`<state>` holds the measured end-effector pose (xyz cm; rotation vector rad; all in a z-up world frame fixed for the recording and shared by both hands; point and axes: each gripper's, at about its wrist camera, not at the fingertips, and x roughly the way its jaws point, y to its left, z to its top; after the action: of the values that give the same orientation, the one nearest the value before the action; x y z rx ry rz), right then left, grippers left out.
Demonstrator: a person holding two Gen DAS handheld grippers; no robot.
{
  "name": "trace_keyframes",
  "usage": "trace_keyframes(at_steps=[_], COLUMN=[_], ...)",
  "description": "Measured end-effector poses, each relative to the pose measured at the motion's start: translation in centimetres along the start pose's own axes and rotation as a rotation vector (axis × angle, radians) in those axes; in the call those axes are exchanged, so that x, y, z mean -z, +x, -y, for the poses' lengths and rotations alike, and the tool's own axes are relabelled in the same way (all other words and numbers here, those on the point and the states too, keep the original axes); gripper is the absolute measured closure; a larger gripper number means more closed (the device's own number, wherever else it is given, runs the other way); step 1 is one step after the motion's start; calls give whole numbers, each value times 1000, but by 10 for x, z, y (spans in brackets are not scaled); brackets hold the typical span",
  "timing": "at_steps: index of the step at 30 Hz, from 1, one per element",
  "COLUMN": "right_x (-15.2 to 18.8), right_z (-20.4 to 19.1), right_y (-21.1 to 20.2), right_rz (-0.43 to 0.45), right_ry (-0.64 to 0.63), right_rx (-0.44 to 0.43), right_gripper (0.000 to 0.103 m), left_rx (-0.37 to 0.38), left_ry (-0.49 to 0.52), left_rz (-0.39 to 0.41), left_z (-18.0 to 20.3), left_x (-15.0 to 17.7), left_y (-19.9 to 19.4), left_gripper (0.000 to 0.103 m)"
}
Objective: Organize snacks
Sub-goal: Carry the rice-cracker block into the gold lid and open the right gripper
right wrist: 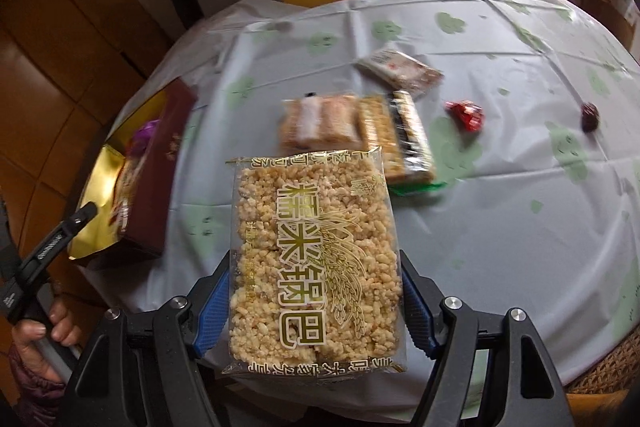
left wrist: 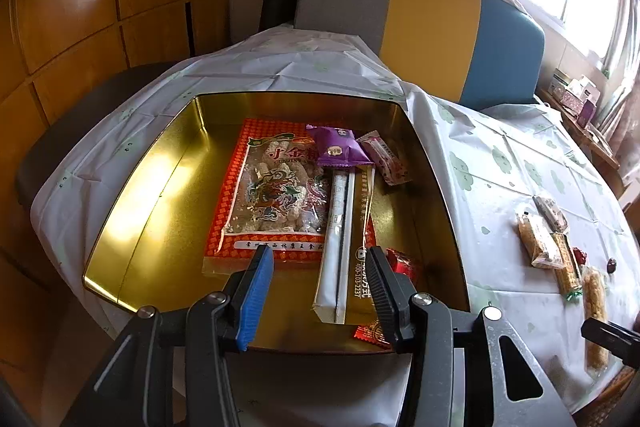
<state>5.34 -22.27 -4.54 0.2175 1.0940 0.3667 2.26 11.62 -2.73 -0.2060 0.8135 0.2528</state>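
Landmark: the gold tin (left wrist: 132,227), which sits open on the table's pale cloth (left wrist: 492,195).

Left gripper (left wrist: 320,291): positioned over the near edge of the tin, pointing down into it. The jaws stand apart with nothing clamped; a long white-and-gold packet (left wrist: 340,243) lies on the tin floor in the gap between them, not touched by either pad.

Contents of the tin: a large orange-red bag (left wrist: 276,191) lies flat in the middle. A purple packet (left wrist: 338,149) and a pink packet (left wrist: 386,157) rest toward the far side, and a red wrapped sweet (left wrist: 404,261) lies at the near right corner.

Right gripper (right wrist: 316,299): located to the right of the tin. The blue pads (right wrist: 212,311) press both long edges of a clear bag of puffed rice cakes (right wrist: 312,247), which is held clear of the cloth.

Loose snacks on the cloth, right of the tin and well apart from it: a cluster of clear-wrapped bars (right wrist: 352,131), a white-and-brown packet (right wrist: 400,67), a small red sweet (right wrist: 466,115) and a dark round sweet (right wrist: 590,115).
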Motion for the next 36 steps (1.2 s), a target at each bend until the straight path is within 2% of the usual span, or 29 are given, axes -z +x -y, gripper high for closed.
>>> trace_keyframes(at_steps=[6, 15, 21, 24, 27, 31, 36], right_x=[-16, -56, -76, -71, -61, -53, -50], right_z=[-44, -140, -192, -214, -220, -209, -205], right_y=[11, 37, 73, 90, 103, 107, 96], right_rz=[-17, -58, -100, -146, -154, -158, -130], right_ry=[-89, -206, -220, -286, -327, -300, -291], right_rx=[-74, -245, -275, -267, -196, -245, -240], right_gripper=[29, 29, 27, 27, 27, 28, 28], left_rx=[-32, -113, -129, -130, -128, -126, -122], left_ry=[-44, -139, -177, -185, -189, -180, -170], left_rz=[20, 70, 74, 69, 60, 49, 57], left_z=[-15, -53, -66, -68, -69, -66, -63], left_x=[-5, -17, -19, -19, -19, -17, -16], left_y=[-4, -11, -10, -8, -6, -3, -6], left_gripper=[54, 54, 54, 54, 54, 54, 54])
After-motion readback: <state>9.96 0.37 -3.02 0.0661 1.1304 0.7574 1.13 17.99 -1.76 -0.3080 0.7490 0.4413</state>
